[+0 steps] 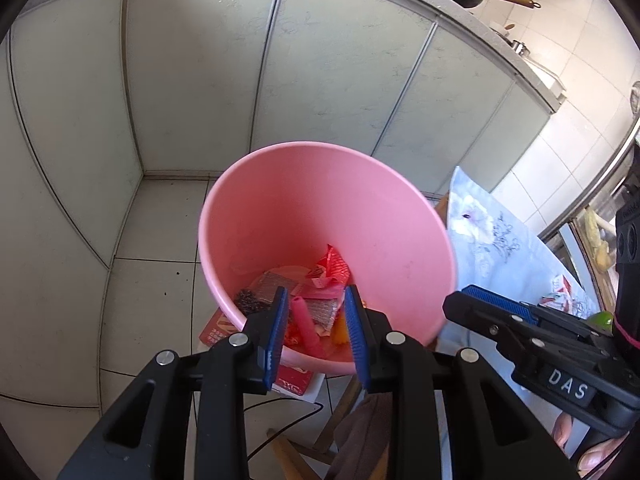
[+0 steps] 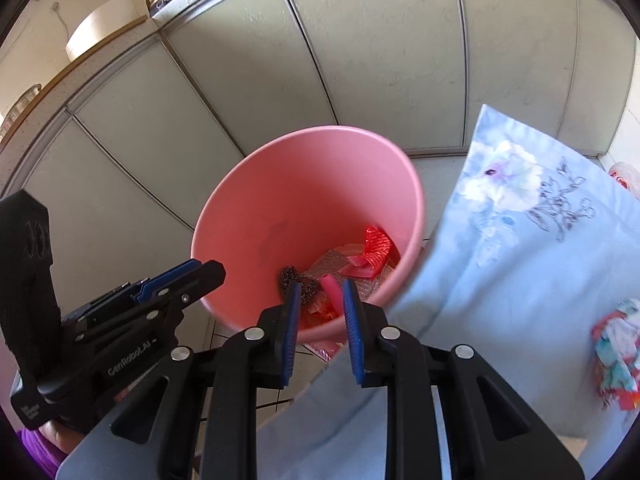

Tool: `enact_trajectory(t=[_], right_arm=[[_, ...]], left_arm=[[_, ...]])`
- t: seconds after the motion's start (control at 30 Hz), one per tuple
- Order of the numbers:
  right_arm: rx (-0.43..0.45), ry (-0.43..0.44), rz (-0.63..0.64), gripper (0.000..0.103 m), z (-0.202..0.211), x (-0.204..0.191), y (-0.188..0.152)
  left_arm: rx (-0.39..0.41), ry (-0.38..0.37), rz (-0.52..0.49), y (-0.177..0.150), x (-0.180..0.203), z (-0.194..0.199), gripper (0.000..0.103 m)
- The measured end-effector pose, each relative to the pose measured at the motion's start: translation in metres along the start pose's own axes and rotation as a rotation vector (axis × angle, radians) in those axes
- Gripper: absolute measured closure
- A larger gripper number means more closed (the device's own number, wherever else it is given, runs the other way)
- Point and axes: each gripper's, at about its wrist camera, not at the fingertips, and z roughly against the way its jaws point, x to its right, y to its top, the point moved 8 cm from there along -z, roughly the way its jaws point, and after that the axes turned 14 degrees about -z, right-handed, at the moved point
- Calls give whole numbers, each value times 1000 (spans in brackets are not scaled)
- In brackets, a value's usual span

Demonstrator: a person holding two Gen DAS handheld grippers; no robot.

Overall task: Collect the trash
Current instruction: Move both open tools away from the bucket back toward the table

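Trash point(image 1: 320, 284) lies at bottom of pink bin point(image 1: 280, 200) on floor beside bench point(image 2: 520, 280). Left claw point(image 1: 316, 324) and right claw point(image 2: 320, 312) hover above it, both spread, pinching nothing.

A white tiled floor point(image 1: 152, 280) runs up to pale cabinet doors point(image 1: 192, 80). On it lies a red printed packet point(image 1: 216, 334), and the pink bucket point(image 1: 328, 208) stands on that packet. Beside the bucket, a worktop draped in a light blue flowered cloth point(image 2: 520, 248) carries crumpled colourful wrappers point(image 2: 616, 356) near its far edge.
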Motion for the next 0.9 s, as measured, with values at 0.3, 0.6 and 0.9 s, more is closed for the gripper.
enact_trajectory(t=[0.3,0.6,0.9], right_arm=[[62,4,-22,81,44,23,-18],[107,3,-82,81,86,73,-41],[136,-23,-181,80,112,129,-76]], left_arm=[[11,-53,-31,-1,26,14,75],[23,-114,-136,-6,71,21,75],[-23,-176,-235,-19,125,11,74]])
